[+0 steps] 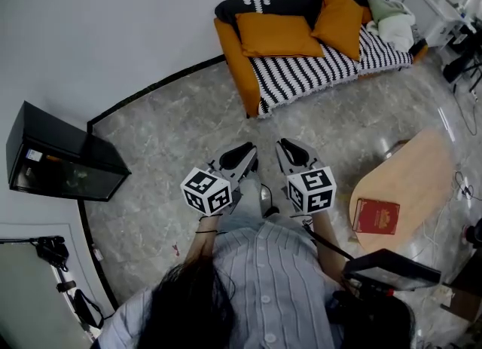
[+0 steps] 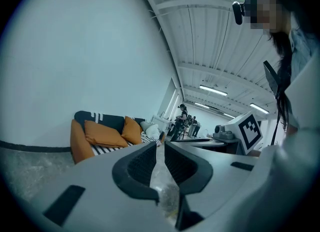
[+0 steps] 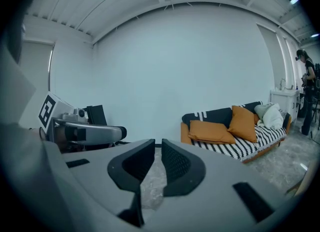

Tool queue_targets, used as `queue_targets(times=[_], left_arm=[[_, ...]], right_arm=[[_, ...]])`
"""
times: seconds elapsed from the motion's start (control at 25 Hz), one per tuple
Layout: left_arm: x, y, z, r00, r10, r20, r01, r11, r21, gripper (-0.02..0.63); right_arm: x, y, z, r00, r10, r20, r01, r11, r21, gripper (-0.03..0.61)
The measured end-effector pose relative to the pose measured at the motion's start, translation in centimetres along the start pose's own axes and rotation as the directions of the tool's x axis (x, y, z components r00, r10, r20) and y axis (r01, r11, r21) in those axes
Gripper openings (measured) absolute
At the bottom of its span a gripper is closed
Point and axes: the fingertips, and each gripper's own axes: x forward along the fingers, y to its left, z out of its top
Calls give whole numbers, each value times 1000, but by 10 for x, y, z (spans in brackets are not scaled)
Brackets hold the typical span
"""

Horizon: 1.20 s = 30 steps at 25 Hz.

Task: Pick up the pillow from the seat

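Observation:
Two orange pillows lie on the seat of a sofa [image 1: 301, 76] with a black-and-white striped cover. One pillow [image 1: 277, 35] lies flat at the left; the other [image 1: 340, 20] leans against the backrest. Both show small in the left gripper view [image 2: 102, 135] and the right gripper view [image 3: 211, 131]. My left gripper [image 1: 247, 149] and right gripper [image 1: 287, 146] are held side by side in front of the person's chest, well short of the sofa. Both are shut with nothing between the jaws.
A black cabinet [image 1: 64, 155] stands at the left wall. A rounded wooden table [image 1: 410, 182] with a red book [image 1: 376, 215] sits at the right. Pale cushions [image 1: 393, 23] are piled at the sofa's right end. Grey stone floor [image 1: 173, 129] lies between me and the sofa. A person stands far off [image 3: 306, 80].

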Motion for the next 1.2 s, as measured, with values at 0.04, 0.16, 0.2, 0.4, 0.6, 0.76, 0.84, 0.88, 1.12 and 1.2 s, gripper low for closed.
queue_targets(times=[0.04, 0.16, 0.2, 0.4, 0.6, 0.76, 0.84, 0.88, 1.12, 1.2], left_arm=[[5, 4, 0, 1000, -4, -4, 4, 1000, -2, 54], [22, 17, 3, 1000, -20, -17, 19, 1000, -11, 54], [29, 23, 4, 999, -25, -20, 25, 1000, -14, 54], [71, 56, 16, 997, -61, -44, 60, 998, -23, 54], [108, 101, 46, 994, -90, -64, 89, 996, -18, 54], [132, 148, 72, 992, -94, -84, 94, 996, -3, 54], [141, 171, 83, 992, -94, -89, 94, 996, -1, 54], [146, 182, 88, 991, -95, -90, 95, 995, -4, 54], [172, 237, 110, 988, -120, -101, 119, 993, -21, 54], [180, 254, 118, 987, -130, -98, 128, 991, -22, 54]], right_arm=[[3, -4, 0, 1000, -4, -3, 4, 1000, 0, 52], [16, -19, 4, 1000, -23, -11, 24, 1000, 4, 51], [22, -26, 6, 999, -31, -13, 32, 999, 7, 52], [56, -62, 15, 997, -72, -35, 73, 997, 32, 52], [111, -88, 39, 995, -82, -57, 85, 995, 51, 52], [160, -103, 64, 994, -89, -66, 93, 993, 65, 52], [182, -107, 73, 993, -93, -74, 98, 993, 70, 52], [193, -110, 77, 992, -94, -80, 100, 992, 72, 52], [248, -127, 99, 988, -119, -94, 127, 988, 83, 52], [265, -132, 106, 987, -130, -97, 139, 986, 87, 52]])
